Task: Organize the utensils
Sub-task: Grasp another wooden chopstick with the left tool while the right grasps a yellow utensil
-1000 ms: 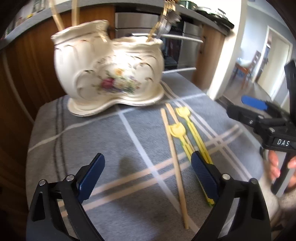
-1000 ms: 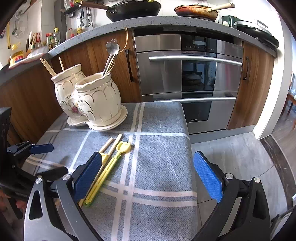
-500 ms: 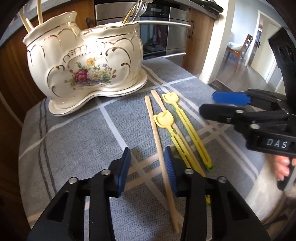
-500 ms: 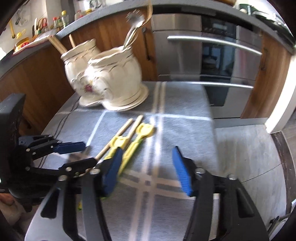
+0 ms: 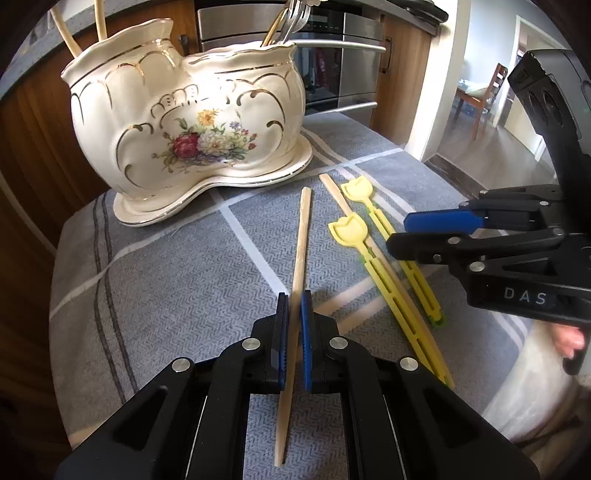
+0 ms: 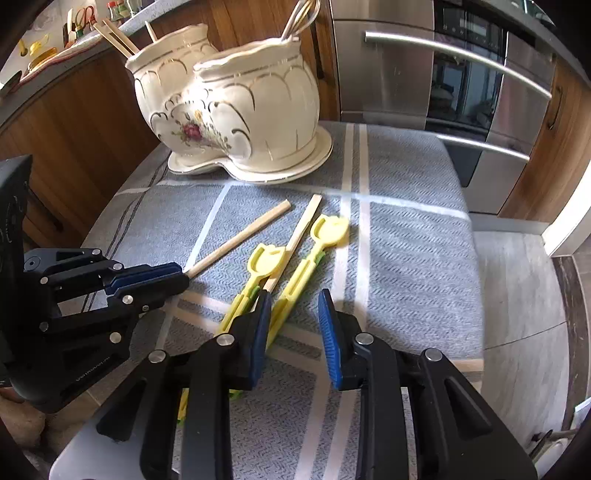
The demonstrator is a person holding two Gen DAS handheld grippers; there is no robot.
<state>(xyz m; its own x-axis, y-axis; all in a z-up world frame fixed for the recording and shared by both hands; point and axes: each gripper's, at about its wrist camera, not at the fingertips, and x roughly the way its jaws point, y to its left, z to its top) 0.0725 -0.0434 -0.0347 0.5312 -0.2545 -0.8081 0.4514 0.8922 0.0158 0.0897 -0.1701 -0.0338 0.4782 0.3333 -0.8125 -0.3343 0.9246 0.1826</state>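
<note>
A cream ceramic two-compartment utensil holder with floral print [image 5: 192, 122] stands at the back of the grey checked cloth-covered surface [image 5: 166, 280]. In front of the holder lie two pale wooden chopsticks, one [image 5: 301, 254] left of the other [image 5: 341, 201]. Two yellow plastic tulip-headed sticks [image 5: 373, 254] lie just right of them, one touching the second chopstick. Wooden chopsticks [image 5: 99, 20] stand in the holder's left compartment, metal cutlery [image 5: 291, 18] in its right.

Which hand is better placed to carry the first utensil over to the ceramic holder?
Left. The left gripper has just closed onto a wooden chopstick. The right gripper, jaws just closing, stands open, a yellow utensil beside its left pad and nothing gripped. The ceramic holder stands straight ahead.
</note>
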